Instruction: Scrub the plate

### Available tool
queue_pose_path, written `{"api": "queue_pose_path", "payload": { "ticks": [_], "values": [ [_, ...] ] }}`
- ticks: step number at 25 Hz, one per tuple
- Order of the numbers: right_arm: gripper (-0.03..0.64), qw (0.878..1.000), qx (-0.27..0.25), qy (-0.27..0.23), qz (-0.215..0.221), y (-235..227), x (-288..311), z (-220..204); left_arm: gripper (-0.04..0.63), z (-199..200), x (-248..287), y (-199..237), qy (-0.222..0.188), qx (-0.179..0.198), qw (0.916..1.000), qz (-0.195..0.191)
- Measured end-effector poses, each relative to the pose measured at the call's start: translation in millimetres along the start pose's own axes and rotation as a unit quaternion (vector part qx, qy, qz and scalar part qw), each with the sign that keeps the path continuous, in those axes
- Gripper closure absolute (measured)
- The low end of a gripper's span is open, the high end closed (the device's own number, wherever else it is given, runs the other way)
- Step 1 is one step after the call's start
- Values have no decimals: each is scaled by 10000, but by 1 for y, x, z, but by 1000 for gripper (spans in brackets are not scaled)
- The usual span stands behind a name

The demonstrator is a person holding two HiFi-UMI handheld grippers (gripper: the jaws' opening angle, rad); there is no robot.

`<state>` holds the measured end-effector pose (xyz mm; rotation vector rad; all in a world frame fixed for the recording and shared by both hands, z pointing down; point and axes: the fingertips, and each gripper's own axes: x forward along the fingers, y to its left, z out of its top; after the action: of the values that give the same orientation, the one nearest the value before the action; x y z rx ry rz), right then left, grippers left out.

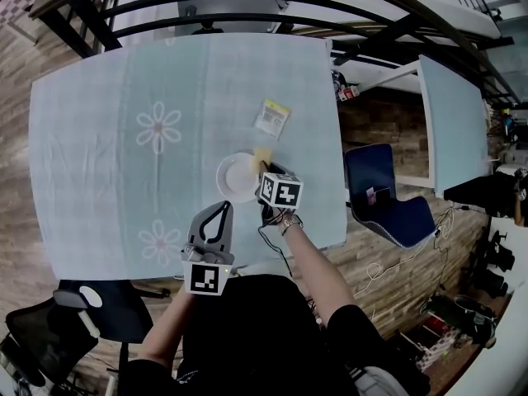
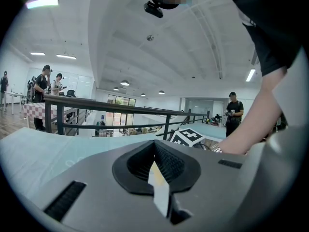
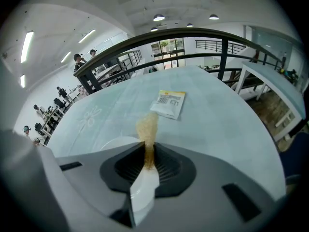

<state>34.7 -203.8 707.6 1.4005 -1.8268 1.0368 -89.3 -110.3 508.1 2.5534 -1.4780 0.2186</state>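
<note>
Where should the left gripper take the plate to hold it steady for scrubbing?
The near-left rim, coming in low from the person's side. The plate lies flat on the table, so only its lip offers a pinch, and the right gripper, shut on the sponge, takes the far-right side. The left gripper is shut, so open it first.

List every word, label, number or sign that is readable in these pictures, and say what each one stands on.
No text in any view can be read.
Packet on the table: dark print under a yellow strip, too small and blurred to read.
Marker cubes: black-and-white square patterns only, no letters or numbers.
</note>
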Motion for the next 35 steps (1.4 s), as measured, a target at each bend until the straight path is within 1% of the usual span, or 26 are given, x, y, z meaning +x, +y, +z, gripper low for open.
{"api": "queue_pose_path", "payload": {
  "ticks": [7,14,22,26,31,33,35],
  "values": [
    [560,9997,39,-51,-243,-12,-5,-3,583,-4,-3,-3,47,49,10000,-54],
    [560,9997,27,-57,-256,-14,-5,-4,583,-7,-5,0,119,-107,9999,-58],
    [560,9994,7,-151,-312,-12,-9,-3,583,-12,-10,5,156,-132,9998,-6],
    [561,9992,-191,-350,-98,6,-16,1,583,-12,-12,4,172,-159,9997,40],
    [560,9977,-485,-439,180,35,-18,3,583,-9,-13,2,110,-173,9997,95],
    [561,9969,-566,-431,341,49,-17,2,583,-8,-14,3,71,-187,9997,134],
    [560,9959,-556,-386,598,64,-14,-1,583,-10,-16,4,108,-198,9996,162]
  ]
}}
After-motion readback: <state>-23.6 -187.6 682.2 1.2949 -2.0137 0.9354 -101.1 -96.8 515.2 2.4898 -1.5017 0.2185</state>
